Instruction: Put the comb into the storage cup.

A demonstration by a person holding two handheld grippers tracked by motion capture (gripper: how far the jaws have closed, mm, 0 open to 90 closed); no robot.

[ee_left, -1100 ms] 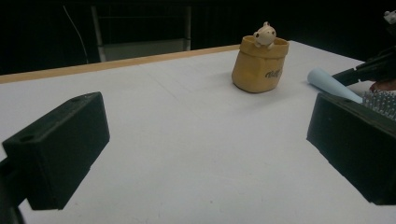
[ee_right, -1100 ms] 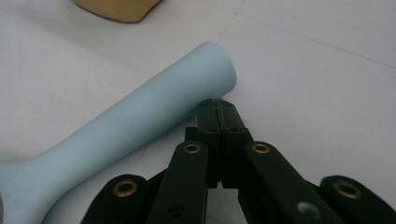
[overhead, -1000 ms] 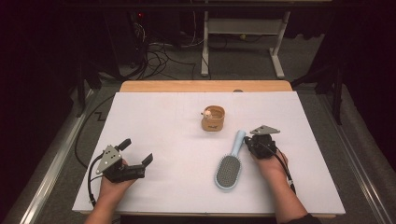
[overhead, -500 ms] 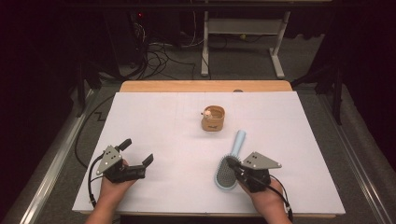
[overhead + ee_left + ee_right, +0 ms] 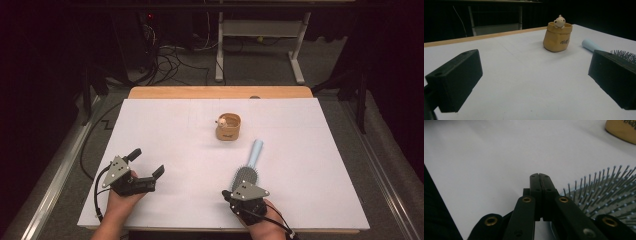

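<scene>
A hairbrush (image 5: 245, 175) with a light blue handle (image 5: 255, 150) lies on the white table (image 5: 175, 130), bristles up, right of centre. Behind it stands a small tan pot (image 5: 228, 127) with a little cream figure peeking over its rim. My right gripper (image 5: 226, 194) is shut and empty, at the near end of the brush head. In the right gripper view its closed tips (image 5: 539, 176) sit just left of the bristles (image 5: 604, 192). My left gripper (image 5: 147, 162) rests open and empty near the front left. Its view looks between its two black fingers (image 5: 456, 77) toward the pot (image 5: 557, 37) and brush handle (image 5: 590, 45).
The table's wooden far edge (image 5: 220, 92) lies behind the white sheet. Beyond it, cables and a white stand's legs (image 5: 260, 55) are on the dark floor. The front edge of the table runs just under both hands.
My right hand has slid from beside the brush handle back toward the front edge, and now sits at the near end of the brush head. The left hand has stayed still.
</scene>
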